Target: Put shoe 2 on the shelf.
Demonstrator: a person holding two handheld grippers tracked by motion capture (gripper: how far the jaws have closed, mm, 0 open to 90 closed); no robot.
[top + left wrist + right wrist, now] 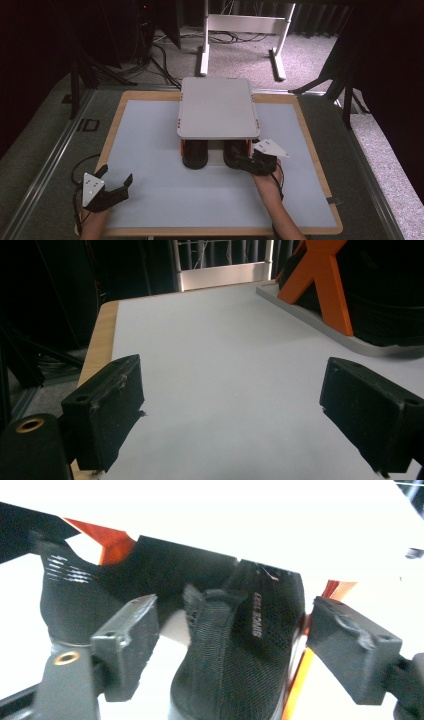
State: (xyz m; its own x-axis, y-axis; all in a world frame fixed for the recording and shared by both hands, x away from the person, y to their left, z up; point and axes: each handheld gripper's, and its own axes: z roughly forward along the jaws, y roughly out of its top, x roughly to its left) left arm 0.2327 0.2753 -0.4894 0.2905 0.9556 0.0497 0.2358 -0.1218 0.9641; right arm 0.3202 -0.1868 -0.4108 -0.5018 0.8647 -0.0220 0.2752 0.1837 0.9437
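A low rack with a grey top [217, 107] and orange supports [112, 542] stands at the back middle of the white mat [150, 130]. Two black mesh shoes sit under it, one on the left [195, 156] and one on the right [234, 155]. My right gripper [246, 161] is at the heel of the right shoe [235, 670], and my right gripper [240, 630] is open, its jaws on either side of the heel with gaps showing. My left gripper [116, 175] rests low at the mat's front left corner. In its own view the left gripper [232, 390] is open and holds nothing.
A wooden border [112, 135] frames the mat. The rack's grey base [320, 327] and an orange support [325, 280] lie to the right ahead of the left gripper. Beyond the table are a white frame's legs [240, 30] and cables on the carpet.
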